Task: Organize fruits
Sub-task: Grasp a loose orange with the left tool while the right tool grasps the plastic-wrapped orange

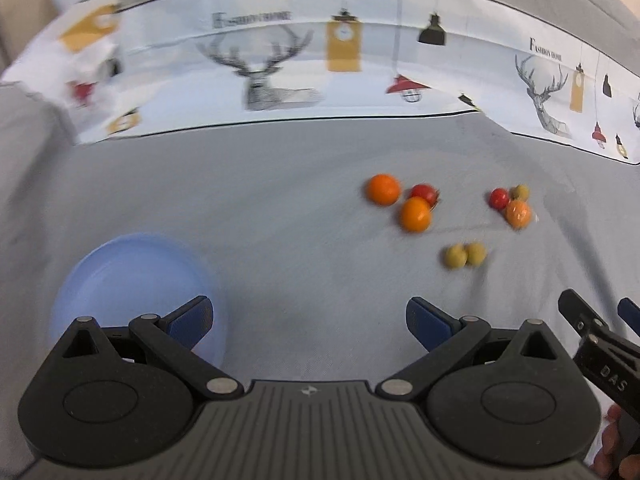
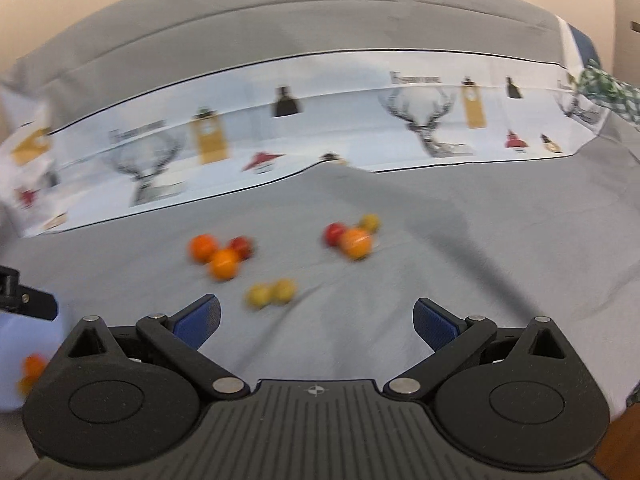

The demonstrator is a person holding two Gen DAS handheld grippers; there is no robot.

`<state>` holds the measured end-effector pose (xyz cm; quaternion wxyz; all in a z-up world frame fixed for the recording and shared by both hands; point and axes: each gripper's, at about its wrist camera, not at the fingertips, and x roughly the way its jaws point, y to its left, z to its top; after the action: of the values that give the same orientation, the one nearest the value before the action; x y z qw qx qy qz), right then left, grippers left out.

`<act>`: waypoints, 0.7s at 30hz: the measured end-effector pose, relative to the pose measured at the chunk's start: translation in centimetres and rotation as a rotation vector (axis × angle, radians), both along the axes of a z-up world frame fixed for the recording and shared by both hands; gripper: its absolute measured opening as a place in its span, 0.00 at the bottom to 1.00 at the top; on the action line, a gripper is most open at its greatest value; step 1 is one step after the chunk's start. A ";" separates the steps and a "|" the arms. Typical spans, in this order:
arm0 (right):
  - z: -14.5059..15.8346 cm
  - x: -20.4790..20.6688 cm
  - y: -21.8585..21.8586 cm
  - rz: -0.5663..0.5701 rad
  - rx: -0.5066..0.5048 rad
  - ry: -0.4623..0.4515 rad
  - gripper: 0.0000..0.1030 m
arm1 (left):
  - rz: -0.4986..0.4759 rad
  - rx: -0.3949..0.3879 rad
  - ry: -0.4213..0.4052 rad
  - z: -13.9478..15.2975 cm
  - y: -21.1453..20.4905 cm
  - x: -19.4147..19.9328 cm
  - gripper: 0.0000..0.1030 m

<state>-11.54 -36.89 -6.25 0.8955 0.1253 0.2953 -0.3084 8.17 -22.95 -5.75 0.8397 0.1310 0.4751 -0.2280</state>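
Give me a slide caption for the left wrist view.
Open left gripper above blue plate; eight small fruits scattered on grey cloth.

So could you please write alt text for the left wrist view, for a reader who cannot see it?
The open left gripper hovers over a grey cloth, with a light blue plate at its left finger. Eight small fruits, orange, red and yellow-green, lie scattered ahead to the right.
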 end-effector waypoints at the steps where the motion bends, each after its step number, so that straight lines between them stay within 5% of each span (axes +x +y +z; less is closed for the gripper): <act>1: -0.6 0.8 -1.4 -0.015 -0.004 0.004 0.99 | -0.011 0.001 0.007 -0.7 -1.7 0.9 1.00; 10: -8.1 8.6 -13.2 -0.047 0.063 0.079 0.99 | -0.026 0.008 0.126 -7.8 -12.2 7.7 1.00; 16: -11.7 11.6 -15.7 -0.034 0.066 0.141 1.00 | -0.032 0.084 0.196 -12.2 -15.1 10.2 1.00; 19: -12.2 12.0 -15.2 -0.022 0.003 0.135 1.00 | -0.057 0.110 0.153 -12.5 -15.7 10.0 1.00; 20: -12.2 11.9 -15.2 -0.023 0.002 0.129 1.00 | -0.070 0.117 0.150 -12.6 -15.8 9.9 0.98; 21: -12.2 11.9 -15.2 -0.021 -0.002 0.125 0.94 | -0.076 0.110 0.140 -12.3 -15.8 9.7 0.82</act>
<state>0.31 -52.07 -18.46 0.8721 0.1081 0.3489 -0.3255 17.84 -38.76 -18.04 0.7866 0.1788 0.5392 -0.2419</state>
